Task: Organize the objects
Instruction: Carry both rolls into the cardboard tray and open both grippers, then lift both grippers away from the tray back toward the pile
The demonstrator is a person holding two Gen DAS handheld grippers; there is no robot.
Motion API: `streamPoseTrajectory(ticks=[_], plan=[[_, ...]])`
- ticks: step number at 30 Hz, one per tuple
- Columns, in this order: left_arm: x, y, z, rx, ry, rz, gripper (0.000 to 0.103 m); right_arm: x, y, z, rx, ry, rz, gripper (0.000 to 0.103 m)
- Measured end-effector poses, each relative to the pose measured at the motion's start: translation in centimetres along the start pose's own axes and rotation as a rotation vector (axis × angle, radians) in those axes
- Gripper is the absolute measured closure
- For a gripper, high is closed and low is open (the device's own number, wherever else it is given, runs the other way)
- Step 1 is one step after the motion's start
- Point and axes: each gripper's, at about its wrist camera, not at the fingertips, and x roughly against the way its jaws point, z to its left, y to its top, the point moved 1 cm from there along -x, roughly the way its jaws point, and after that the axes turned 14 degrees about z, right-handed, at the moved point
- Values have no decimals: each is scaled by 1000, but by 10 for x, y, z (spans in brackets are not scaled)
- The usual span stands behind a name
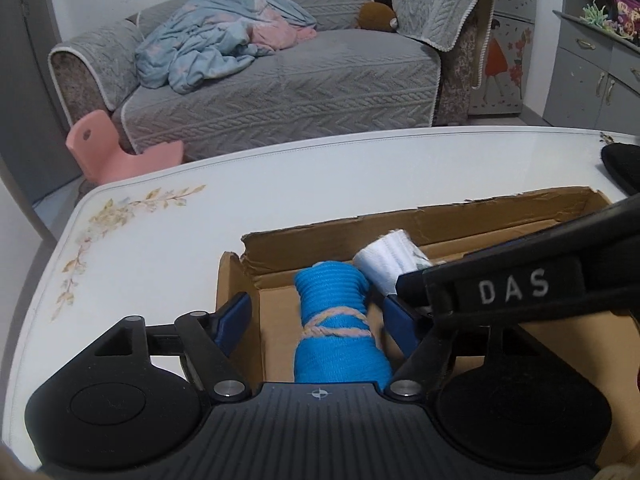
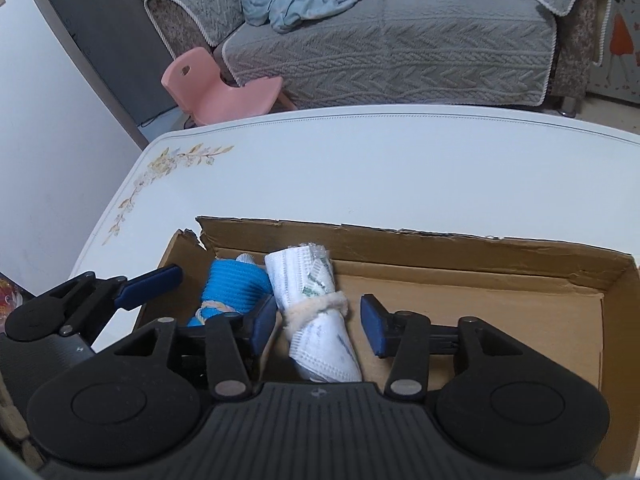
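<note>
A blue rolled cloth [image 1: 332, 300], tied with a pink and beige cord, lies at the left end of an open cardboard box [image 1: 400, 220]. My left gripper [image 1: 318, 320] straddles it, open, with a clear gap on the left side. Beside it lies a white patterned rolled cloth [image 2: 304, 276] bound with a fuzzy cream band. My right gripper [image 2: 318, 326] stands open around that roll, with a gap at the right pad. The box [image 2: 440, 240] is bare to the right of the two rolls. The right gripper's black body [image 1: 520, 280] crosses the left wrist view.
The box sits on a white table [image 2: 360, 160] with a floral print at its left corner. Beyond the table's far edge stand a pink child's chair [image 2: 216, 88] and a grey sofa [image 1: 280, 92] with a heaped blue blanket. Grey cabinets [image 1: 600, 64] stand far right.
</note>
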Motion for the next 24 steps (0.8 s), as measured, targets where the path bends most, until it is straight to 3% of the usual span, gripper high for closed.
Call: streamPoseTrajectory(ticks=[16,24], plan=[[33,-14,-4,-41,-27,60,21,23,-10,23,142,-50,6,57],[43,-24,-4,-115,-22,86,18,28,-19,40,324,-75,17,52]])
